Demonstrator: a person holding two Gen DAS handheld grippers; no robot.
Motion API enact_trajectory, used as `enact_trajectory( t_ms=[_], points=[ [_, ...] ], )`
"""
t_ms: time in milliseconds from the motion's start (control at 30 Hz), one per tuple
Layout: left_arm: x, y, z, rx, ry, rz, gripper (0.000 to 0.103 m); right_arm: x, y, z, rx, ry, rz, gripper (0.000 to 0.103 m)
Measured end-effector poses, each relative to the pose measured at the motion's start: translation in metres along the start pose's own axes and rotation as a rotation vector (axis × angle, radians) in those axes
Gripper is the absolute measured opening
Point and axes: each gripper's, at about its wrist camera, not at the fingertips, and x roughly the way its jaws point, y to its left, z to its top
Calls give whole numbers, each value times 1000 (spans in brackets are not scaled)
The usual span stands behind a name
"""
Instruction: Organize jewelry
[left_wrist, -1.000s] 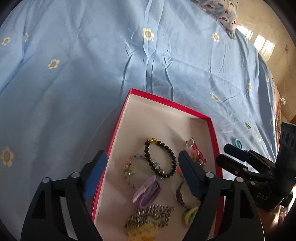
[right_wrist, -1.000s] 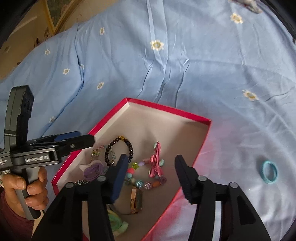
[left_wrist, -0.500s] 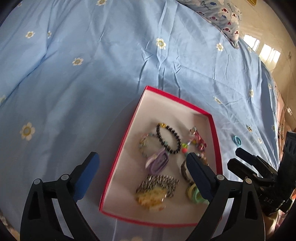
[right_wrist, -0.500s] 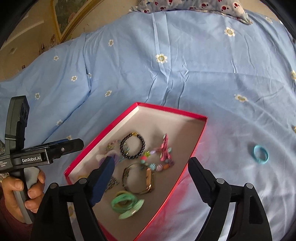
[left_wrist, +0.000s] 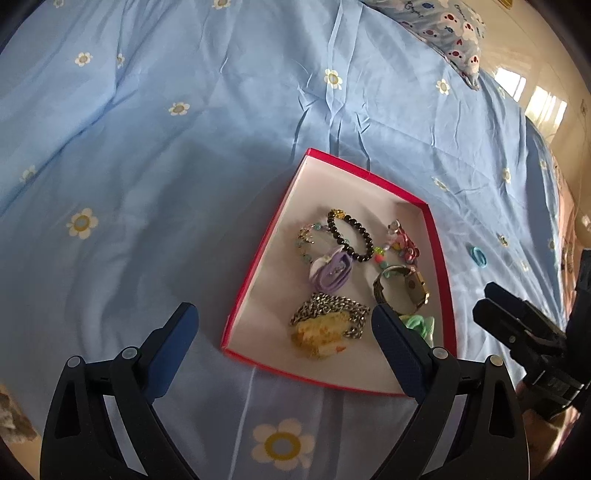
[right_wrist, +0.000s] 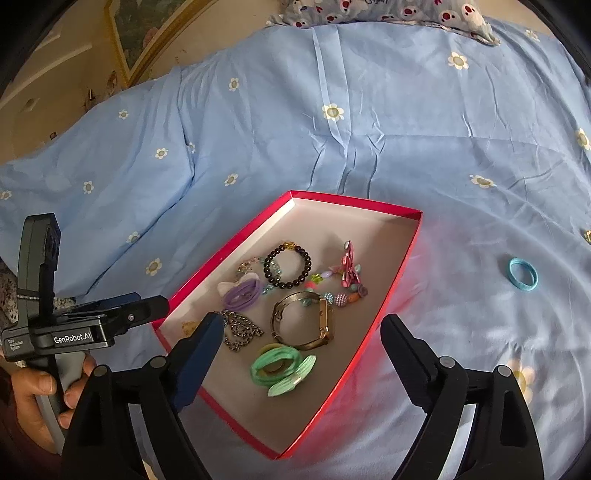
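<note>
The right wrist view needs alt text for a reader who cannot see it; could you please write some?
An open red box on a blue flowered bedspread holds bracelets, a watch, and hair ties. A blue hair tie lies outside on the right. The right gripper hovers open in front, the left gripper beside the box.

Both wrist views overlook the shared red box (left_wrist: 439, 254).

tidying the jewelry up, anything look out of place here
Yes: one blue hair tie lies alone on the bedsheet, to the right of the red box, while the other pieces sit inside it. Both claws are open and empty.
</note>
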Motion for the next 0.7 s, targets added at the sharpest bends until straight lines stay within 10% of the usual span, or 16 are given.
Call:
enact_trajectory(
  t_ms=[700],
  points=[
    [-56, -20, -42, 180, -180, 162, 103, -43, 19, -13, -53, -55, 28, 95]
  ],
)
